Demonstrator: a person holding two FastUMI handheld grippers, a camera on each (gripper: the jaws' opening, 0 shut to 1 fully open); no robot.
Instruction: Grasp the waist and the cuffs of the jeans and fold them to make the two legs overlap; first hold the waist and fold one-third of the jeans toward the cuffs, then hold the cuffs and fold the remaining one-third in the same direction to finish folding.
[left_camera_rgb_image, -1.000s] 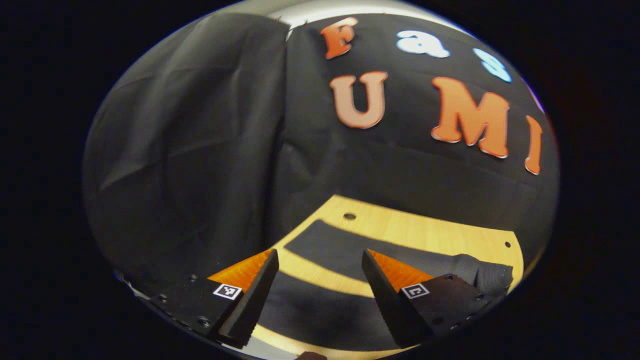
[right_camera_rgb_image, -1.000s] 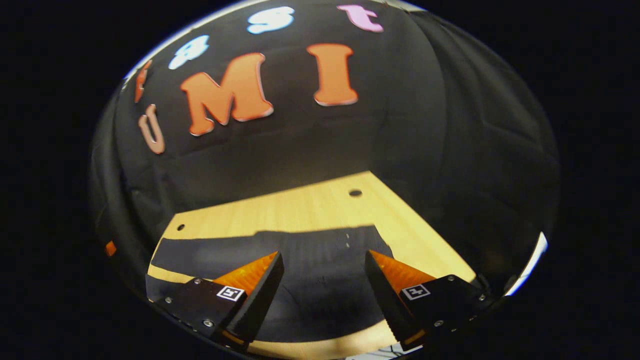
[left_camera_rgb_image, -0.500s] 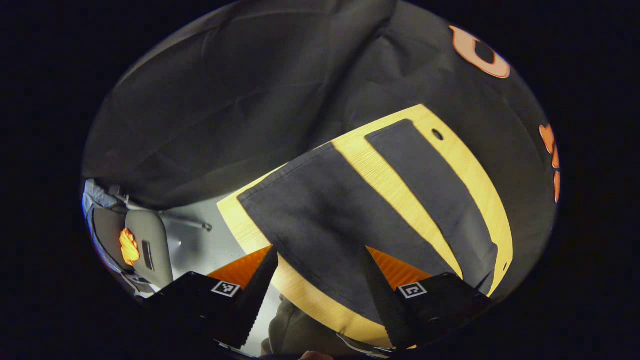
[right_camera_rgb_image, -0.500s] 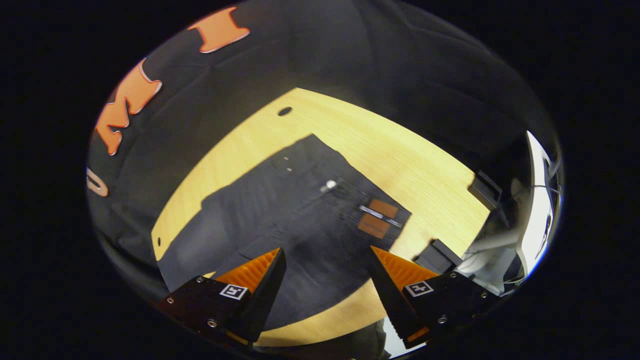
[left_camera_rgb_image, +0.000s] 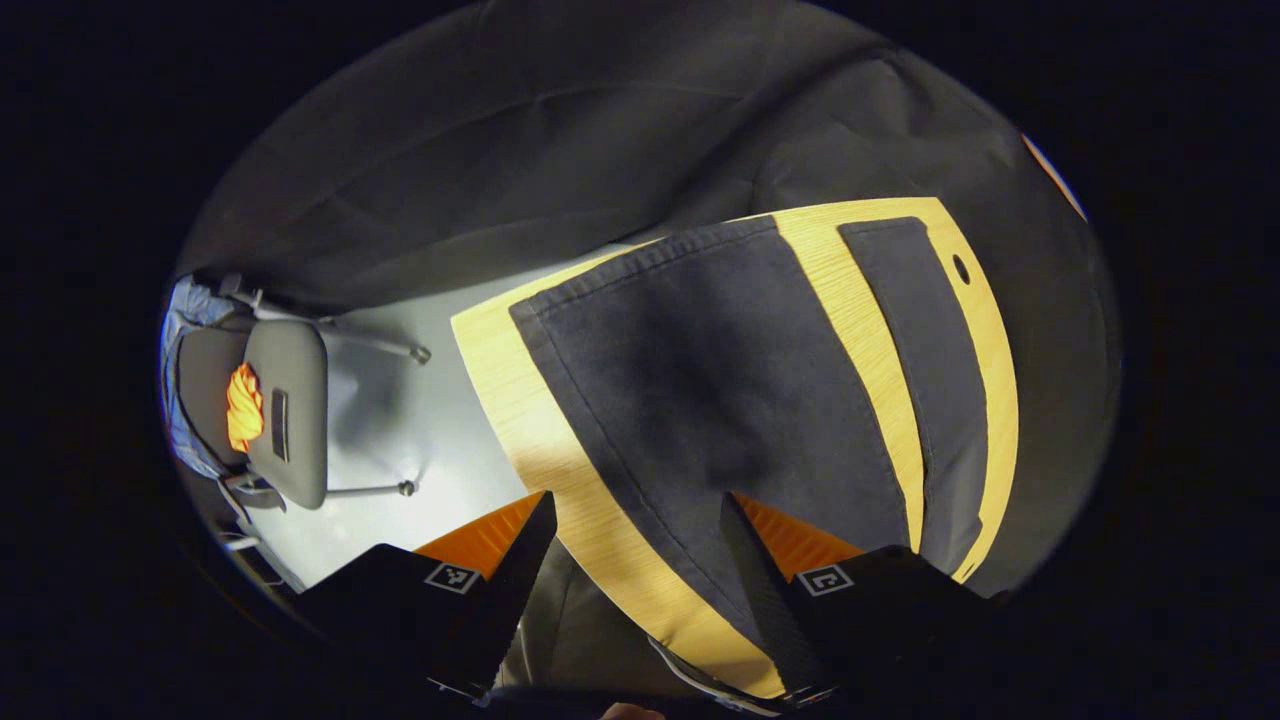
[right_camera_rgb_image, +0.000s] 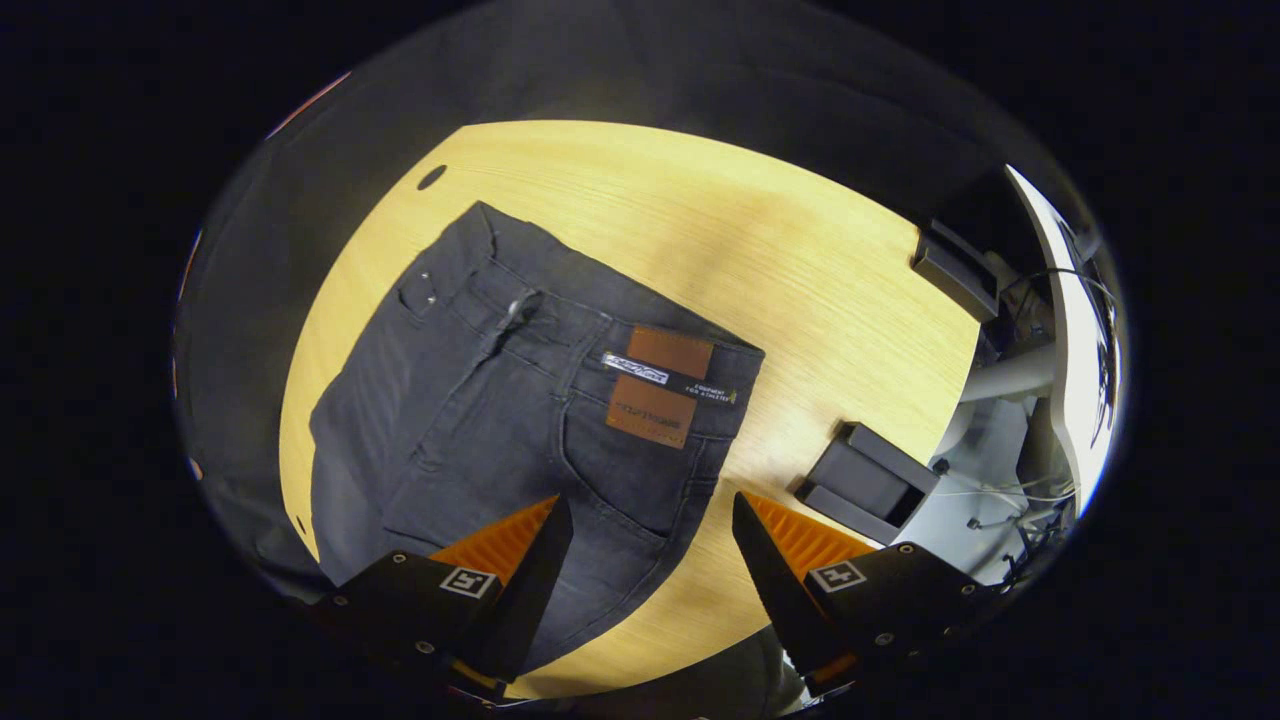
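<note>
Dark grey jeans lie flat on a light wooden table. In the left gripper view the two legs spread apart: the near leg ends in its cuff, and the far leg lies beyond a strip of bare wood. My left gripper hovers open above the near leg. In the right gripper view the waist with a brown patch faces up. My right gripper hangs open over the hip, holding nothing.
The table has small holes near its far edge. Two dark clamps sit on its right edge. A grey chair stands on the pale floor beyond the cuff end.
Both grippers have tilted down from facing the booth wall to looking onto the table. The cuffs and the waist have come into full view. The jeans have not moved.
</note>
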